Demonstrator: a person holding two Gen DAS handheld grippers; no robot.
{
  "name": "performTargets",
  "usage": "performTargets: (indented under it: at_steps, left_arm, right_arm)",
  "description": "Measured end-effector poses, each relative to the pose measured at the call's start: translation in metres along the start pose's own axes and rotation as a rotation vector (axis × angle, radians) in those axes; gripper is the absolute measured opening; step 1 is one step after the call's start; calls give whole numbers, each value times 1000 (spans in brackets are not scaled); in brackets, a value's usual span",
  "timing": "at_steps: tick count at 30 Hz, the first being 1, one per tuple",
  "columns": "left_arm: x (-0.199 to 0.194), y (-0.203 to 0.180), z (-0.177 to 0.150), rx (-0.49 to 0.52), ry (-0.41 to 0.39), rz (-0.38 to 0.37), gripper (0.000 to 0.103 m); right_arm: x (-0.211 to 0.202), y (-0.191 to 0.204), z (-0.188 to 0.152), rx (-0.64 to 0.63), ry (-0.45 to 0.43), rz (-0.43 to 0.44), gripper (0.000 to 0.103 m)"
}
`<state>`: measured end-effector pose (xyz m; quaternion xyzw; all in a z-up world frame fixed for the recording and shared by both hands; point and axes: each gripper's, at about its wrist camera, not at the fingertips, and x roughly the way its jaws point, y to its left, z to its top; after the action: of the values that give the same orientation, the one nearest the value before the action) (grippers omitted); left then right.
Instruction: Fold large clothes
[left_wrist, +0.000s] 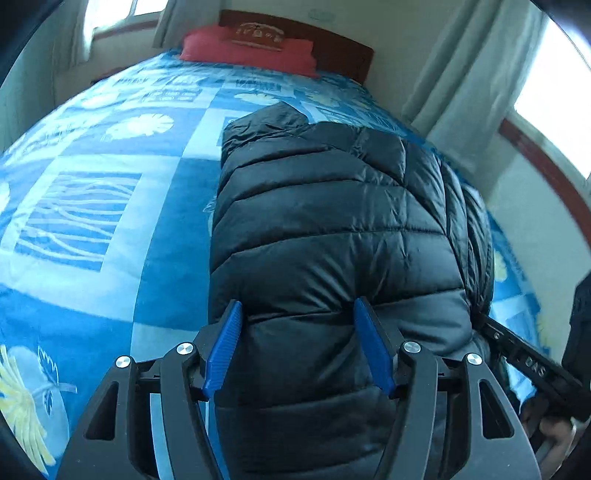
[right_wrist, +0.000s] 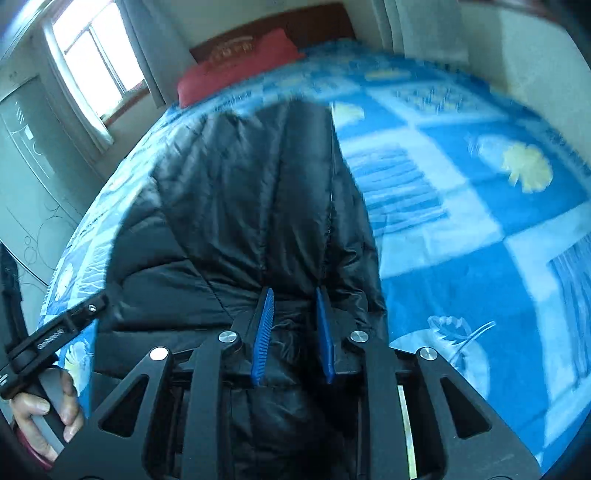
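A black puffer jacket (left_wrist: 332, 229) lies lengthwise on the bed with its sides folded in; it also shows in the right wrist view (right_wrist: 236, 206). My left gripper (left_wrist: 297, 314) is open, its blue pads (left_wrist: 225, 347) spread wide over the jacket's near hem, holding nothing. My right gripper (right_wrist: 293, 295) has its blue pads (right_wrist: 264, 332) close together with a fold of the jacket's near edge between them. The right gripper's body shows at the lower right of the left wrist view (left_wrist: 532, 365), and the left one shows in the right wrist view (right_wrist: 55, 339).
The bed has a blue blanket with white and yellow patterns (left_wrist: 110, 206). A red pillow (left_wrist: 251, 48) lies against the wooden headboard (left_wrist: 332, 40). Curtained windows (left_wrist: 554, 88) stand beside the bed, and a pale wardrobe (right_wrist: 29, 155) stands at the side.
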<state>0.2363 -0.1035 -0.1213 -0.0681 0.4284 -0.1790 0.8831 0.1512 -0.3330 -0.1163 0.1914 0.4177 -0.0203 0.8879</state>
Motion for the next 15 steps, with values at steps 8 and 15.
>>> performTargets:
  at_steps: [8,15]
  left_arm:
    - [-28,-6,27,20,-80,-6,60]
    - [8,-8,60,-2,-46,0,60]
  right_arm:
    - [-40,12,42,-7,-88,23,30]
    - [-4,19,80,-72,-86,9,30]
